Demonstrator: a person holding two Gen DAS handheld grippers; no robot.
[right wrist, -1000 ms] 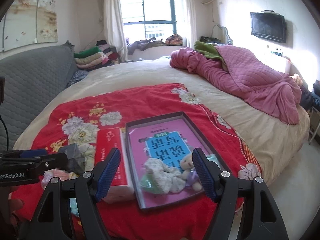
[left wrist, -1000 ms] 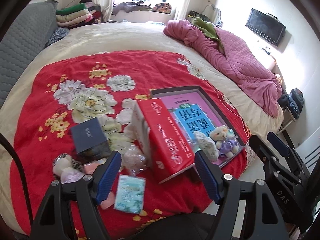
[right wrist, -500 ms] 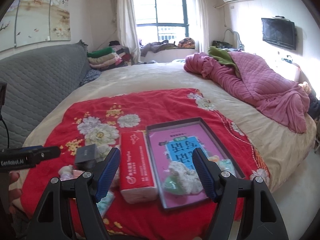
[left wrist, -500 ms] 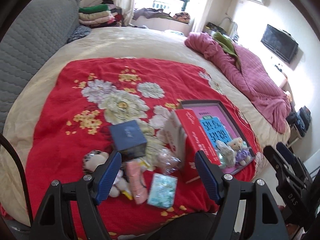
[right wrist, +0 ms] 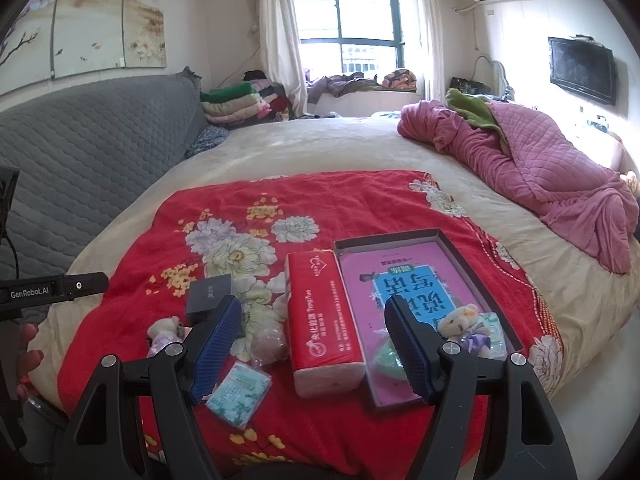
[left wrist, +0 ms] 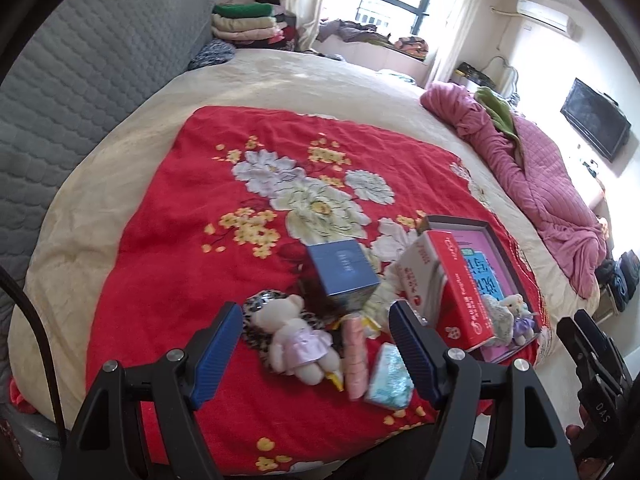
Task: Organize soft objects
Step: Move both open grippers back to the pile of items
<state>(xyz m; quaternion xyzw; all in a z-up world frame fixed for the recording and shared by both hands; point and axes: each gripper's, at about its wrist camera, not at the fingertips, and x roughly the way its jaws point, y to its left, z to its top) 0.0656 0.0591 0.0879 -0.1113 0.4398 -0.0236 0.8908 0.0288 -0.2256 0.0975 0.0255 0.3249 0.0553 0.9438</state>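
Observation:
On the red floral blanket [left wrist: 192, 216] lie a plush bear in a pink dress [left wrist: 298, 338], a pink soft roll [left wrist: 356, 350] and a teal tissue pack [left wrist: 390, 376]. My left gripper [left wrist: 316, 356] is open and empty just above them. A dark tray [right wrist: 448, 240] with a pink book holds a small bear in purple [right wrist: 464, 326] and other soft items. My right gripper [right wrist: 314, 350] is open and empty above a red tissue pack [right wrist: 320, 312] beside the tray. The teal pack [right wrist: 238, 394] shows there too.
A dark blue box [left wrist: 344, 272] stands behind the bear. A pink quilt [right wrist: 536, 164] is heaped at the right of the bed. A grey padded headboard [right wrist: 80, 140] runs along the left, with folded clothes [right wrist: 240, 104] at the back.
The left gripper has swung left and pulled back, from over the red pack to over the plush bear. The right gripper has drawn back slightly. Both stay open.

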